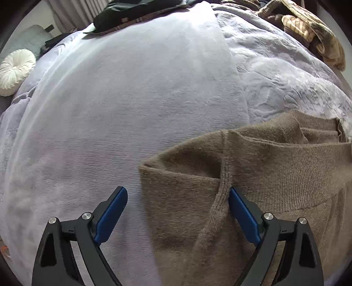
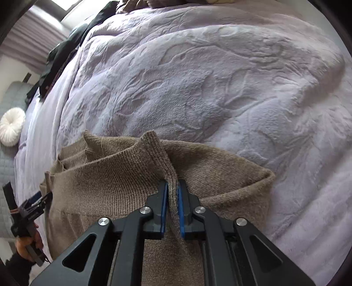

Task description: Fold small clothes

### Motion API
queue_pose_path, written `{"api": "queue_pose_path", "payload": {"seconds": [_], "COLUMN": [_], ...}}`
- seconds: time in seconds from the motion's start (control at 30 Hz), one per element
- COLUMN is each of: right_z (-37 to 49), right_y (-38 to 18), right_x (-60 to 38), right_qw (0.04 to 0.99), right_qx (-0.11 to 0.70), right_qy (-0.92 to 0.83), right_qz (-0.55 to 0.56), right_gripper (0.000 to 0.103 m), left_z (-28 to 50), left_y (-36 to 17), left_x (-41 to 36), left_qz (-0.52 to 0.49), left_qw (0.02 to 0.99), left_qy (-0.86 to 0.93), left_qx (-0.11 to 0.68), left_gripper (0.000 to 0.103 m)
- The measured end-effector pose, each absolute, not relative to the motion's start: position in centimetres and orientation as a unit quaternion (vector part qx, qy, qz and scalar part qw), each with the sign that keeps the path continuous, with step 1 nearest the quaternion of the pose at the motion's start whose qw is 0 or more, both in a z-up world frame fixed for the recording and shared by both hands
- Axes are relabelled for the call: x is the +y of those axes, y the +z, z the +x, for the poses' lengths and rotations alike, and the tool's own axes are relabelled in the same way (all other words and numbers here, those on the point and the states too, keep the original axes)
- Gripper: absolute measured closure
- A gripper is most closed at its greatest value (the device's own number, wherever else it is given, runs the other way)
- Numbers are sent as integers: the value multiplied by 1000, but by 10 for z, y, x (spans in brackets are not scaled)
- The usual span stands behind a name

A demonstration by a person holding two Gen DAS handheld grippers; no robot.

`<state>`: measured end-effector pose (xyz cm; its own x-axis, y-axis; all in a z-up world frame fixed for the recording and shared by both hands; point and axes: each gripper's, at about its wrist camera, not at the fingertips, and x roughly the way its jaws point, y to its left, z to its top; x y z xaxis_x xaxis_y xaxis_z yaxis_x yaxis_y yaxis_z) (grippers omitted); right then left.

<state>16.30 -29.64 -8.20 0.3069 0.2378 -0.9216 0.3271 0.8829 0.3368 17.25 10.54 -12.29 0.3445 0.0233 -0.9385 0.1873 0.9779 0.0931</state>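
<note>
Pinching a ridge of the brown knitted garment (image 2: 132,176) on the lilac fleece blanket (image 2: 209,88), the right gripper (image 2: 172,193) should lift evenly; the left gripper (image 1: 178,198), spread wide, grips nothing.

A bedroom in a private home: a wide bed (image 1: 132,105) fills both views, spread with a smooth lavender sheet beside an embossed plush lilac blanket (image 2: 209,83). A round white pleated cushion (image 1: 15,70) rests near a grey quilted pad (image 2: 8,132) at the bed's left side, pleated curtains (image 2: 33,46) hang along the far wall, and dark clothes (image 1: 136,13) and a tan patterned garment (image 1: 312,33) lie heaped at the far edge of the bedding.
</note>
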Motion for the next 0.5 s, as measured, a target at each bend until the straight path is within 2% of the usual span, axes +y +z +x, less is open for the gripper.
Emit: {"api": "queue_pose_path", "payload": {"seconds": [0.3,0.5], "right_z": [106,53], "right_y": [-43,-39], "right_x": [-288,-246], "right_qw": [788,779], "right_qx": [565,572], "right_qy": [-34,-1], "right_qz": [242,255], "right_gripper": [86,86], "left_z": [133,77], "left_y": [-78,-85], "left_x": [138,130], "left_qz": [98,97], "left_qw": [818,800], "left_qy": [-72,-82], "left_qx": [563,586], "left_gripper": [9,9]}}
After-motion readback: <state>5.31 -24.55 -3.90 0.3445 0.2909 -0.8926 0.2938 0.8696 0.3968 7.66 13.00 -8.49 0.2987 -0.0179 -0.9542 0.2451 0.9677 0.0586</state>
